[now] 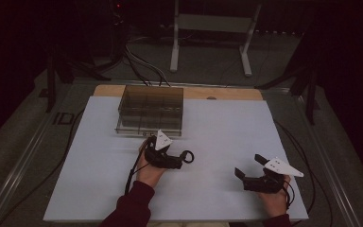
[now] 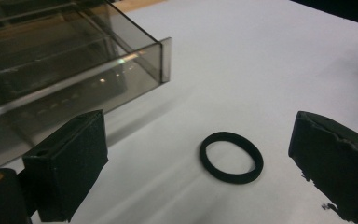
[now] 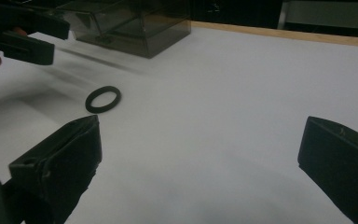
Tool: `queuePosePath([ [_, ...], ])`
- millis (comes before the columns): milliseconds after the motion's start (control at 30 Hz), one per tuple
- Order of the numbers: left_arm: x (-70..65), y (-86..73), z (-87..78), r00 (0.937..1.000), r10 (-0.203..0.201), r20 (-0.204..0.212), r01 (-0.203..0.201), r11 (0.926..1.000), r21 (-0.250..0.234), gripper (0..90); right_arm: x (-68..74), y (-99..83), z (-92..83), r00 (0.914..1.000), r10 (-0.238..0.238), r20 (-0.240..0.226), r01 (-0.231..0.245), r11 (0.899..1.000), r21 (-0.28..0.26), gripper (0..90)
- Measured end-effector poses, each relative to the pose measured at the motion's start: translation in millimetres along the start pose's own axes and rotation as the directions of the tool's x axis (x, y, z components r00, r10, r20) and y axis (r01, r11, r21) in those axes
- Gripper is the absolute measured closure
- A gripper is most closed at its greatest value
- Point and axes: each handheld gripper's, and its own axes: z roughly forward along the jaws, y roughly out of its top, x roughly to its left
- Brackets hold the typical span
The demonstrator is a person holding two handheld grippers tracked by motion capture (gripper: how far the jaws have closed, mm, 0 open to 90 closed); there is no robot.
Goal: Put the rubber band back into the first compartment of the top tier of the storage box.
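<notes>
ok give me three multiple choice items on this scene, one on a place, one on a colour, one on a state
1. Where does the ring lie?
A. inside the box
B. flat on the white table top
C. between shut jaws

2. What colour is the ring?
A. black
B. red
C. yellow

3. How do the left gripper jaws stand?
A. shut on the ring
B. shut on nothing
C. open, with the ring lying ahead of them

Answers: 1 B, it rests on the table top beside the clear box. 2 A, it is dark all round. 3 C, the pads stand wide apart and touch nothing.

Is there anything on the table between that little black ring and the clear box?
Nothing. In the left gripper view, only bare white table separates the black ring from the clear box.
</notes>
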Motion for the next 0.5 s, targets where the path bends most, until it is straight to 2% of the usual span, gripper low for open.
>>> queuePosePath([
  [233,-3.1,0.1,16.1,0.9999,-0.004,0.013,0.003,0.9989,0.047,8.7,-0.1,0.0,0.0,1.0000,0.000,-0.001,0.000,1.000,0.001,0.0],
  [300,-4.3,-0.2,21.1,0.9999,-0.009,-0.009,0.010,0.9974,0.072,16.1,0.0,0.0,0.1,1.0000,0.001,-0.001,-0.001,1.000,0.001,0.0],
  [367,-4.6,-1.4,26.3,0.9999,-0.013,-0.006,0.014,0.9949,0.100,17.3,-0.1,0.0,0.1,1.0000,-0.002,-0.002,0.002,1.000,0.000,0.0],
  [433,-5.1,-3.0,30.0,0.9998,-0.011,-0.018,0.013,0.9924,0.123,23.8,-0.1,0.0,-0.1,1.0000,-0.003,-0.002,0.003,1.000,0.000,0.0],
  [500,-4.2,-4.7,32.7,0.9999,-0.017,0.004,0.016,0.9906,0.136,33.4,-0.2,0.0,-0.1,1.0000,-0.001,-0.003,0.001,1.000,0.000,0.0],
])
